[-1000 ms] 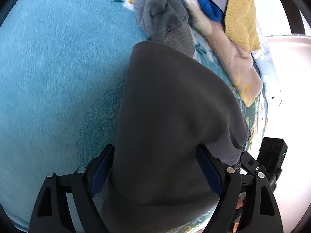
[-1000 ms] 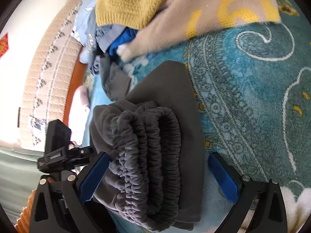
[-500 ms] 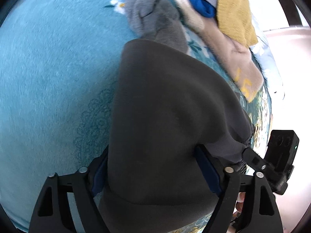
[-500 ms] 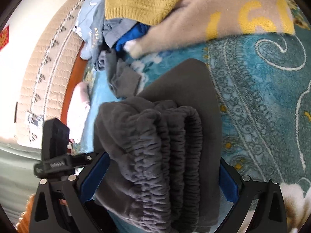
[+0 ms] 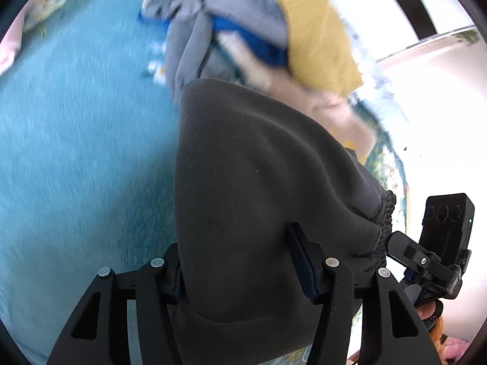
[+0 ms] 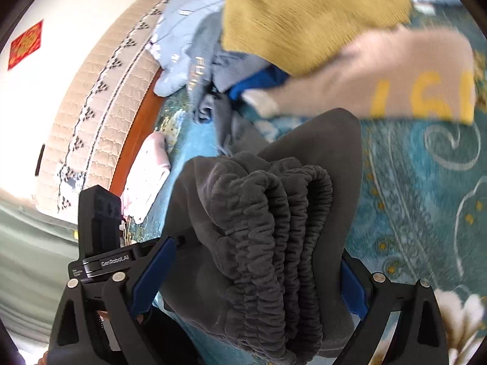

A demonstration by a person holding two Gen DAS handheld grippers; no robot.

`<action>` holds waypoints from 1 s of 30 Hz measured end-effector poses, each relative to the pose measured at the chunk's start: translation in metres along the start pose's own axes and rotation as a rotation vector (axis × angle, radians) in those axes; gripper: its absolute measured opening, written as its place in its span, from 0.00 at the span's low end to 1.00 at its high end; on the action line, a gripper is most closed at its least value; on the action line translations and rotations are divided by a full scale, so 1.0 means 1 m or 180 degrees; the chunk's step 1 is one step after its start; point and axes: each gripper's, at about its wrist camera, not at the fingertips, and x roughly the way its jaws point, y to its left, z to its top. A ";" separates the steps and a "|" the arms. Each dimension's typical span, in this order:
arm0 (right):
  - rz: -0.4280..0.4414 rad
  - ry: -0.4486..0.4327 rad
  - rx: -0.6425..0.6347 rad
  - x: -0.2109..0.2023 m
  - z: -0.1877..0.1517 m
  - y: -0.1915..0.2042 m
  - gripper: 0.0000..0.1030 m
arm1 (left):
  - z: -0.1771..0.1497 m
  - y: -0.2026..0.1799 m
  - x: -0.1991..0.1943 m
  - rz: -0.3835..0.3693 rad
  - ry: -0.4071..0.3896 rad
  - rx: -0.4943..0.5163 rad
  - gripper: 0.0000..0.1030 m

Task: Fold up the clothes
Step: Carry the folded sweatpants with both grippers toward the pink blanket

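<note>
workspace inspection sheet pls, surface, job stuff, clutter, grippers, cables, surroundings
surface: teal patterned blanket, blurred in places.
job's things: folded dark grey pants, elastic waistband bunched in layers toward the right camera.
clutter: unfolded pile behind, with a yellow knit, a beige top with yellow numbers, blue and grey pieces; a pink garment at the blanket's edge.
grippers: left gripper and right gripper each shut on the pants.
cables: nothing seen.
surroundings: quilted headboard, red wall sticker.

A teal patterned bedspread (image 6: 426,188) carries a heap of clothes (image 6: 304,30) and folded pink cloth (image 6: 149,179).
</note>
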 end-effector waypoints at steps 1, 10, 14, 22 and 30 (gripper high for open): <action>0.0002 -0.0024 -0.0042 -0.004 0.004 0.007 0.95 | 0.002 0.001 -0.008 -0.0034 -0.0079 -0.0002 0.57; 0.0178 -0.0132 -0.0574 -0.013 0.044 0.110 0.95 | 0.015 0.007 -0.083 -0.0338 -0.0787 -0.0022 0.57; 0.0316 -0.0039 -0.0836 0.010 0.060 0.169 0.95 | 0.025 0.044 -0.133 -0.0329 -0.1094 -0.0062 0.57; 0.0503 0.0264 -0.1216 0.098 0.080 0.281 0.95 | 0.067 0.127 -0.186 -0.0034 -0.1519 -0.0066 0.57; 0.0646 0.0526 -0.1400 0.202 0.094 0.370 0.95 | 0.089 0.229 -0.243 0.0029 -0.1772 -0.0407 0.57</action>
